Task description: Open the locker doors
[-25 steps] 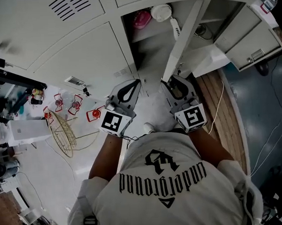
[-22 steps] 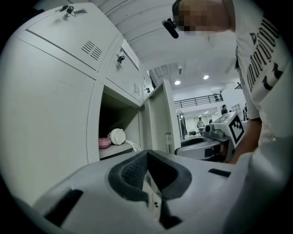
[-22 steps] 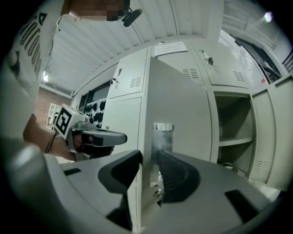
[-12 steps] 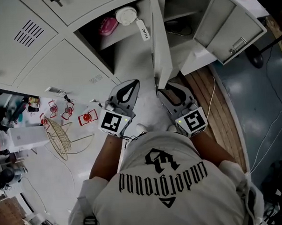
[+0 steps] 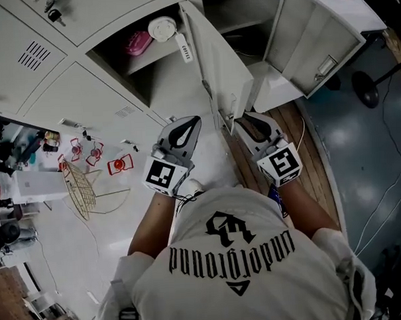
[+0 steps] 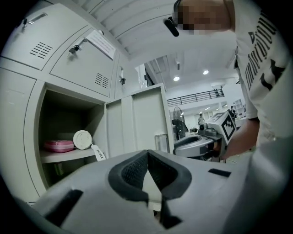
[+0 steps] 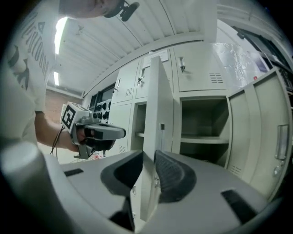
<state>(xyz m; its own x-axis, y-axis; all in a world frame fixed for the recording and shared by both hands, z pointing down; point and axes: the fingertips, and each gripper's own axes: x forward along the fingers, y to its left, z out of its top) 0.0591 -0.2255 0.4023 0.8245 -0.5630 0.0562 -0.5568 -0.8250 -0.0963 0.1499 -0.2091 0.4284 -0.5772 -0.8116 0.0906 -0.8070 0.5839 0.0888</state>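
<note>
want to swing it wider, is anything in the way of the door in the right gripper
Nothing visible. The right gripper, whose jaws have just been closing, is on the locker door edge; the neighbouring open door stands clear beyond it.

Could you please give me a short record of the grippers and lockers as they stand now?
right gripper: jaws have just been closing, now clamped on the edge of the locker door
left gripper: shut, empty
locker door: partly open
neighbouring door: swung wide open
shelf: pink case, round white container
</note>
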